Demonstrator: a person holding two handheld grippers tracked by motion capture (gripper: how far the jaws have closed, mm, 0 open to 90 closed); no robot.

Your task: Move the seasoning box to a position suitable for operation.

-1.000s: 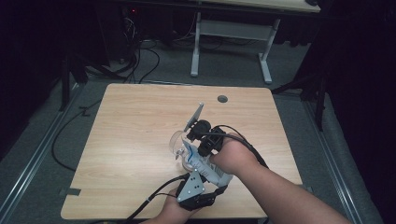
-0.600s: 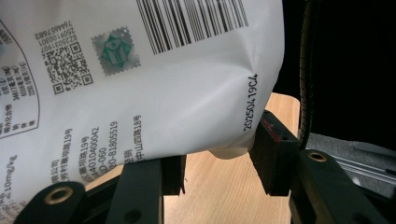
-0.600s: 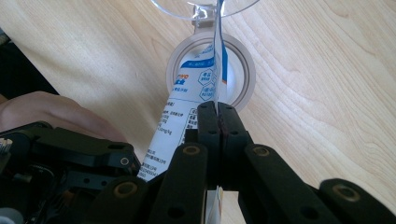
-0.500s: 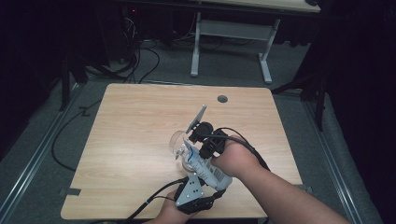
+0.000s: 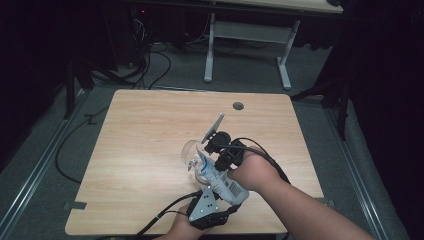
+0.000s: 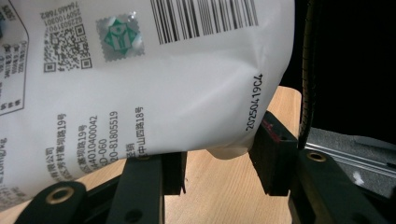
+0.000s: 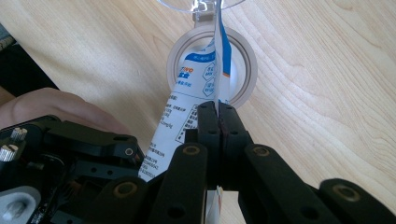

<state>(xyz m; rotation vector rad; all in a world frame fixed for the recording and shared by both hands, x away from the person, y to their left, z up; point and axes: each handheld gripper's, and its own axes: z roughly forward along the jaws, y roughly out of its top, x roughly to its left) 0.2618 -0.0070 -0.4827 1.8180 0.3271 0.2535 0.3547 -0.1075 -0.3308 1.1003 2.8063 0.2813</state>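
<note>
- One table (image 5: 140, 145), light wood w/ a dark round hole near its far edge, carries everything; same spot as 1 s ago.
- Both forearms come in from the near edge, right forearm (image 5: 305, 210) crossing in from the lower right; no shift since the earlier frames.
- White pouch (image 5: 220, 177) w/ blue print sits tilted over the table's near-centre, held between the 2 grippers, top end leaning into the jar mouth; same tilt as before.
- Left gripper view: pouch's back w/ barcode, QR code and a date stamp, its bottom corner between the 2 black jaws.
- Left gripper (image 5: 212, 202) at the near edge, grey plate on top: jaws part-spread, clamped on the pouch's bottom end; grip unchanged vs 0.5 s ago.
- Right gripper (image 7: 218, 122): jaws pressed together, pinching the pouch's thin upper edge flat; high view puts it at the pouch's far end, not moved.
- Clear jar (image 5: 192, 152) stands on the table just left of the right gripper; right gripper view looks down its round rim (image 7: 250, 70) w/ the pouch top over the opening.
- Clear lid (image 7: 198, 4), hinged, hangs open above the rim; can't tell if it touches the pouch.
</note>
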